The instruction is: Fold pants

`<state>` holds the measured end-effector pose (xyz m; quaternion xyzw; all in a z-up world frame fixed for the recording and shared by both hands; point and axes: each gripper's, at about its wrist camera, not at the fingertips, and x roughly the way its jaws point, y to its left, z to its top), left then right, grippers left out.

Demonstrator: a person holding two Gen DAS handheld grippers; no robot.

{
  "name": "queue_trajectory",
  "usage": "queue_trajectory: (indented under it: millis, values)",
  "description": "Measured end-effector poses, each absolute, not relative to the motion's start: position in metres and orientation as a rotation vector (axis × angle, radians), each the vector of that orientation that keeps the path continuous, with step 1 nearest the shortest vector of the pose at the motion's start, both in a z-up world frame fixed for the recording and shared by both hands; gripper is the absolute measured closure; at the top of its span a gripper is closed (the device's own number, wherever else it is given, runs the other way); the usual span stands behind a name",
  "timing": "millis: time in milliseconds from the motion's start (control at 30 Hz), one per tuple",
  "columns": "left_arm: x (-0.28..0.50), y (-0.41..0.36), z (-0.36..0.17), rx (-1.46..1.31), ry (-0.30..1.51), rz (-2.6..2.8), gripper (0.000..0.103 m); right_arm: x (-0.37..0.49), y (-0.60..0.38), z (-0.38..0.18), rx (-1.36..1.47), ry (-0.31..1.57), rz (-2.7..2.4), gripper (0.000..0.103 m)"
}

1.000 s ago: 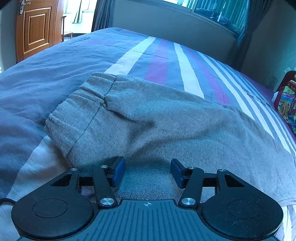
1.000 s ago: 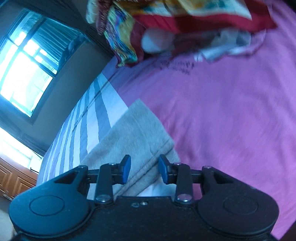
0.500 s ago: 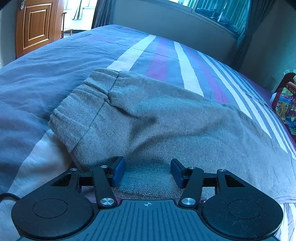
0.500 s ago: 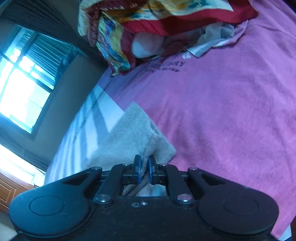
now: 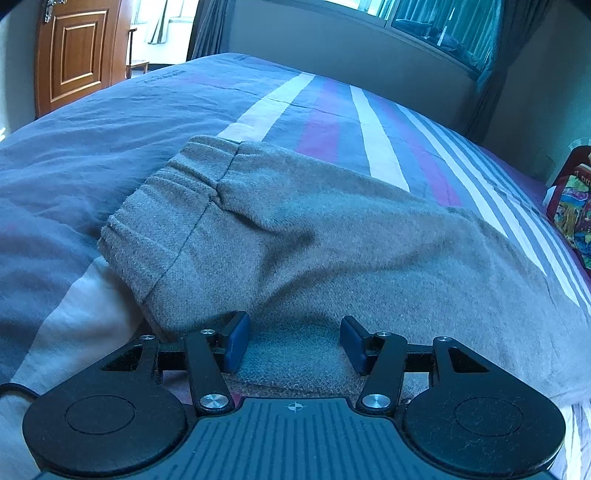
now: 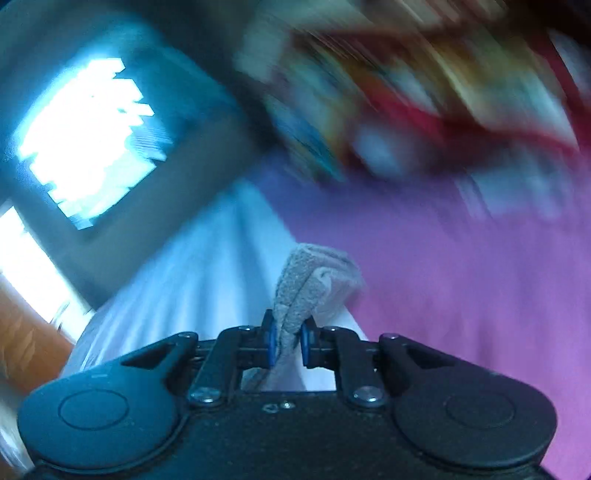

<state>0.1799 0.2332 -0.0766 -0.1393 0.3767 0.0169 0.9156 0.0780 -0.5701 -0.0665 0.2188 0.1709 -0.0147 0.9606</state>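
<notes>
Since a second ago the right gripper (image 6: 286, 341) has closed and now pinches a bunched corner of the grey pants (image 5: 332, 236), lifted at lower centre of its blurred view. On the left, a wooden door (image 5: 74, 55); the pants lie across the striped bed (image 5: 129, 122), waistband at centre left. Low in frame, the left gripper (image 5: 294, 343) stays spread over the fabric's near edge.

A wide bed (image 5: 155, 122) fills the room, its cover (image 5: 373, 147) striped grey, white and purple — magenta on the far side. A panelled wooden door (image 5: 75, 55) stands at left; daylight enters through a curtained window (image 5: 443, 26) above a grey wall (image 5: 332, 55).
</notes>
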Motion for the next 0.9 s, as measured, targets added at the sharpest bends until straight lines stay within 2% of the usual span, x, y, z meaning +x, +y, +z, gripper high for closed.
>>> queue_trajectory:
  millis: [67,133,167,200,233,300,333,433,600,900]
  values:
    - [0.179,0.232,-0.078,-0.291,0.769,0.032,0.048,0.077,-0.577,-0.068,0.36,0.339,-0.044,0.092]
    - [0.178,0.232,-0.078,-0.281,0.768,0.032,0.048,0.092,-0.602,-0.097,0.446,0.463,-0.104,0.084]
    - [0.177,0.232,-0.078,-0.284,0.767,0.032,0.048,0.102,-0.613,-0.117,0.52,0.578,-0.158,0.082]
    - [0.177,0.233,-0.078,-0.287,0.767,0.032,0.048,0.102,-0.621,-0.128,0.586,0.613,-0.171,0.082]
    - [0.177,0.233,-0.077,-0.287,0.768,0.032,0.048,0.092,-0.625,-0.13,0.65,0.556,-0.178,0.072]
    - [0.177,0.232,-0.077,-0.279,0.769,0.033,0.048,0.072,-0.624,-0.123,0.689,0.477,-0.248,0.065]
    - [0.177,0.232,-0.077,-0.279,0.769,0.035,0.048,0.064,-0.622,-0.119,0.703,0.446,-0.247,0.068]
    - [0.178,0.23,-0.077,-0.28,0.768,0.041,0.048,0.057,-0.619,-0.115,0.744,0.419,-0.187,0.069]
    - [0.176,0.23,-0.077,-0.287,0.764,0.038,0.048,0.077,-0.624,-0.12,0.781,0.507,-0.192,0.074]
    - [0.174,0.233,-0.079,-0.296,0.755,0.034,0.048,0.075,-0.625,-0.132,0.913,0.557,-0.184,0.073]
